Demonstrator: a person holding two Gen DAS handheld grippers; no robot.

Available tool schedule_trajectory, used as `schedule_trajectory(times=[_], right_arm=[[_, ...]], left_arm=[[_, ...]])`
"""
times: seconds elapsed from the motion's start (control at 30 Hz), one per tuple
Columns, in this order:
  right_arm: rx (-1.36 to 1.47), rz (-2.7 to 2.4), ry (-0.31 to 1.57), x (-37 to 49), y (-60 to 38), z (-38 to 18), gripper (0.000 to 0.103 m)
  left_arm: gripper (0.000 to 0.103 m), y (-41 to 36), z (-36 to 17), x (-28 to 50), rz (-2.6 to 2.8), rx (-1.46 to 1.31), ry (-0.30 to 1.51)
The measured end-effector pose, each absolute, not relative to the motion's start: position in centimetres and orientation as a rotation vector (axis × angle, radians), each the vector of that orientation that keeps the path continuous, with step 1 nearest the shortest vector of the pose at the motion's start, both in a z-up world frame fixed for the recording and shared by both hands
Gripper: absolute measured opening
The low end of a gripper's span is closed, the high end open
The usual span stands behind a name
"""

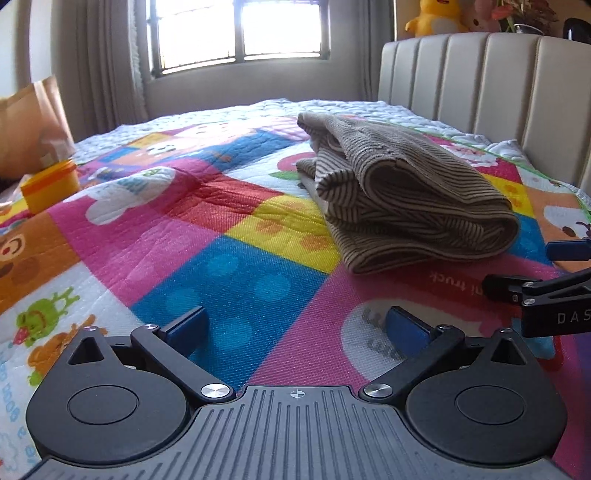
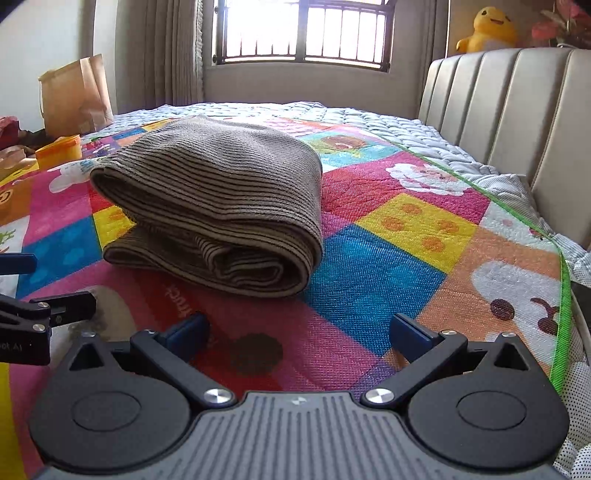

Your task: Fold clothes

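Observation:
A brown striped garment lies folded in a thick bundle on the colourful quilt. In the right wrist view the same garment sits just ahead and left of centre. My left gripper is open, its blue pads wide apart over the quilt, short of the bundle and to its left. My right gripper is open too, nothing between its pads, a little short of the bundle's near edge. Each gripper shows at the edge of the other's view: the right one, the left one.
A padded beige headboard runs along the right side. A brown paper bag and an orange-yellow tub stand at the far left. A barred window with curtains is behind the bed. Plush toys sit on top of the headboard.

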State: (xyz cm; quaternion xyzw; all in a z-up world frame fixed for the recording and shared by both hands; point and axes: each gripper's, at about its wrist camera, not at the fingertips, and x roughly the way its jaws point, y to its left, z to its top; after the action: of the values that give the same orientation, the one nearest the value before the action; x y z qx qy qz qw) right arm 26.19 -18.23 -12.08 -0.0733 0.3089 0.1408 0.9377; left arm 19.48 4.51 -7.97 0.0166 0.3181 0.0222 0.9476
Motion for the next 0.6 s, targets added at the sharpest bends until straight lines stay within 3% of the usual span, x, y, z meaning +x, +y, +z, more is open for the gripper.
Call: schedule_trajectory(times=[0.6], right_arm=[[-0.119, 0.3, 0.646, 26.49, -18.54, -12.02, 0.103]], left_arm=[[0.103, 4.5, -7.93, 19.55, 0.039, 0.026, 0.657]])
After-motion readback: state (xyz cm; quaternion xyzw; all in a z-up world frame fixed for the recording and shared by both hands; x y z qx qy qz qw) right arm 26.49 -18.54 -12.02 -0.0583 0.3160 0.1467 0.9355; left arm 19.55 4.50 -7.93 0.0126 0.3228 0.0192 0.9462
